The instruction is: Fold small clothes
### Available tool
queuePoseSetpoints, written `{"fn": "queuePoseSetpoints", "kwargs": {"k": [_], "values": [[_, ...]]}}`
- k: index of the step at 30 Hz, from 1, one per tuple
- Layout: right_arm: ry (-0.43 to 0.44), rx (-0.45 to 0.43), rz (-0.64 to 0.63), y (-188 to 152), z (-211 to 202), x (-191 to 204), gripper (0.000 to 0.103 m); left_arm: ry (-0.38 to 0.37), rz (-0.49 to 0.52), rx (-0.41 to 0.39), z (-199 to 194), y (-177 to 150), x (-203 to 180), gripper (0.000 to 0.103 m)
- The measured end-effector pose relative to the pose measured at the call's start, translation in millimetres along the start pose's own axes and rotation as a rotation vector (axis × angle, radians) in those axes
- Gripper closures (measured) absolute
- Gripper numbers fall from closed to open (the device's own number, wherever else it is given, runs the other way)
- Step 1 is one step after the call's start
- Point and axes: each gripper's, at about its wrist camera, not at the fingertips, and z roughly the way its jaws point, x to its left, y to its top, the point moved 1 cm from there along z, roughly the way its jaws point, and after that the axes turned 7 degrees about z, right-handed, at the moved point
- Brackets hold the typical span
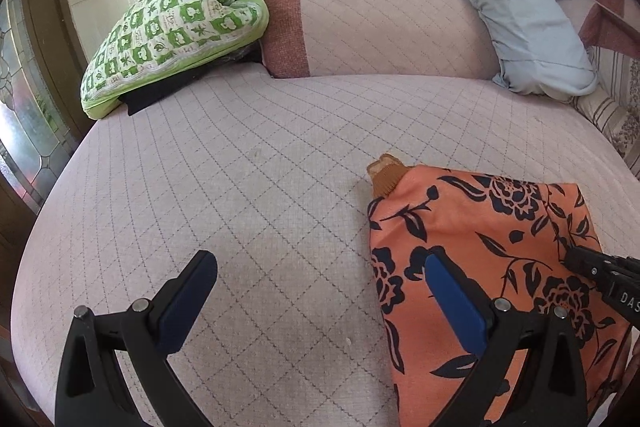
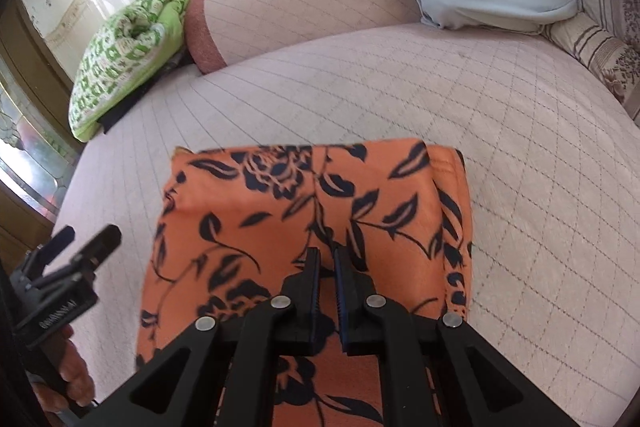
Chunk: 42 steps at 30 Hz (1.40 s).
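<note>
Garment (image 2: pixel 304 211), orange with dark flowers, lies folded on the quilted bed (image 1: pixel 240 167). We clench the right gripper (image 2: pixel 326 255) on its cloth to carry a fold; the left gripper (image 1: pixel 316 279) hangs released beside it.

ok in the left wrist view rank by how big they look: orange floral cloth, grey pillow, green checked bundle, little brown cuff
1. orange floral cloth, though it lies nearest the camera
2 and 3. grey pillow and green checked bundle, too alike to rank
4. brown cuff, clearly smallest
</note>
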Motion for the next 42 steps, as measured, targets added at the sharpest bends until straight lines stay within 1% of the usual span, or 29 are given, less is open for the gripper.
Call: {"fn": "queuePoseSetpoints", "kwargs": {"k": [4,6,8,16,21,28,30,34,42], "values": [[-0.045,0.0,-0.022,3.8,5.6,7.6,0.093,-0.029,0.028,0.059,15.2,-6.1,-8.2,0.0],[-0.058,-0.012,-0.027,5.6,2.6,10.7,0.093,-0.023,0.025,0.072,19.4,-8.5,-8.3,0.0],[-0.074,-0.043,-0.037,6.5,-4.6,13.5,0.093,-0.022,0.015,0.071,20.2,-8.4,-7.1,0.0],[-0.195,-0.211,-0.166,7.7,-41.5,31.3,0.094,-0.006,-0.004,0.016,11.7,-4.8,-4.4,0.0],[-0.241,-0.289,-0.197,7.4,-61.6,32.0,0.094,0.017,-0.013,-0.023,5.5,-2.7,-5.1,0.0],[-0.266,-0.344,-0.216,4.0,-80.6,34.4,0.094,0.049,-0.009,-0.086,-10.8,1.2,-4.4,0.0],[-0.263,-0.357,-0.218,2.8,-86.3,35.8,0.094,0.047,-0.01,-0.098,-17.5,1.6,-4.9,0.0],[-0.261,-0.381,-0.224,0.5,-95.1,39.7,0.094,0.048,-0.024,-0.136,-36.1,1.9,-2.7,0.0],[-0.273,-0.428,-0.253,-5.6,-115.2,51.5,0.094,0.076,-0.033,-0.195,-76.6,-1.5,-2.8,0.0]]}}
